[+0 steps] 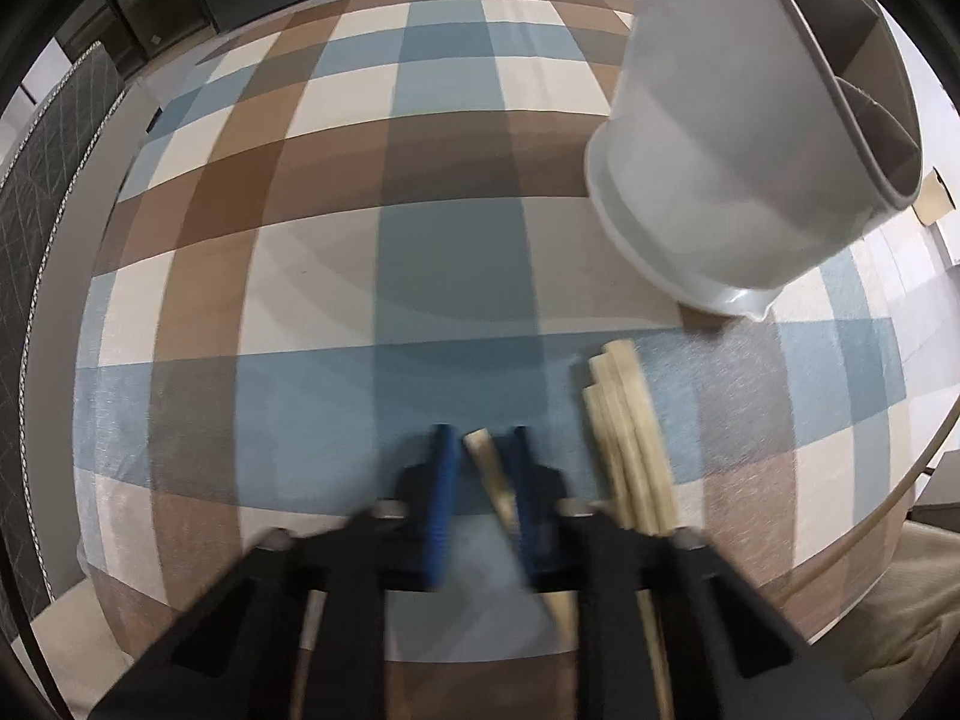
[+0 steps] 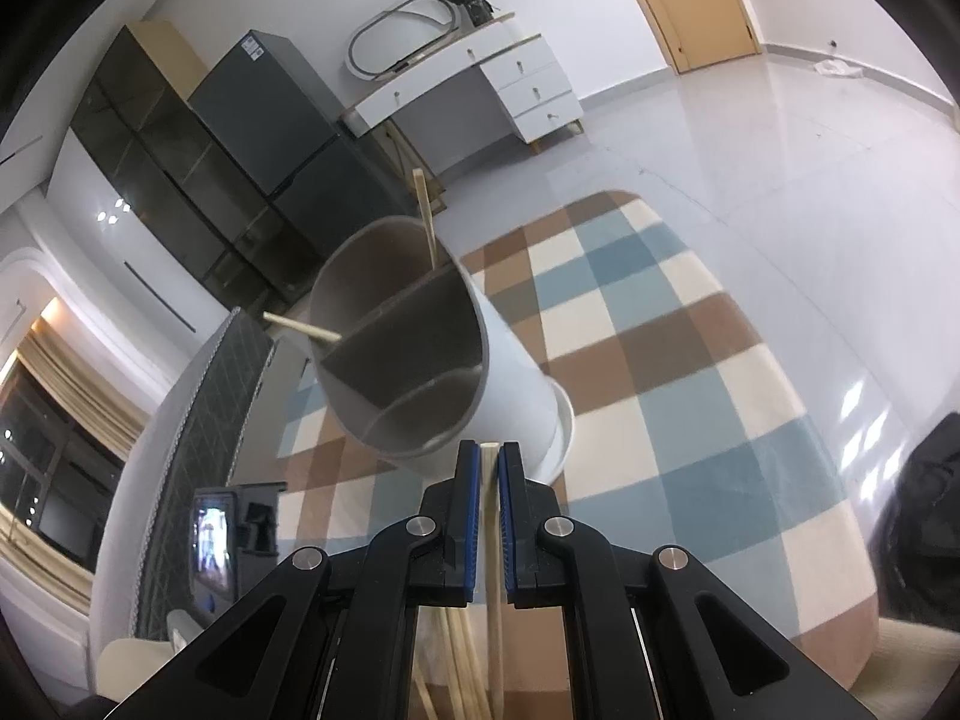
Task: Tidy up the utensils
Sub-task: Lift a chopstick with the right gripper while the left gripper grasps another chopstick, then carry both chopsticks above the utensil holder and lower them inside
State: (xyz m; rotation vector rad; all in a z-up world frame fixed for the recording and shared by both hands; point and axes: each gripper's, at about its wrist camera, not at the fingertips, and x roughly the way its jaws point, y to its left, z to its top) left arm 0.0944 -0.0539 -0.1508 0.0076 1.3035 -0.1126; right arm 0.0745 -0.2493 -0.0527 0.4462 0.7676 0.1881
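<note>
Chopstick (image 2: 493, 540) clamped between right tongs (image 2: 487, 462), holder (image 2: 420, 360) just beyond.

rug (image 1: 336, 192): blue/brown/cream check | holder (image 1: 708, 138): white, grey inside | chopsticks (image 1: 624, 420): pale wood

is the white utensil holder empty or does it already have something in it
Not empty. In the right wrist view two wooden chopsticks stick up out of the white utensil holder, both in the far compartment; the nearer compartments look bare.

Black linkage arms with silver pivot screws carry blue-padded fingers (image 2: 469, 516) on the right gripper (image 2: 489, 516), lower centre.
</note>
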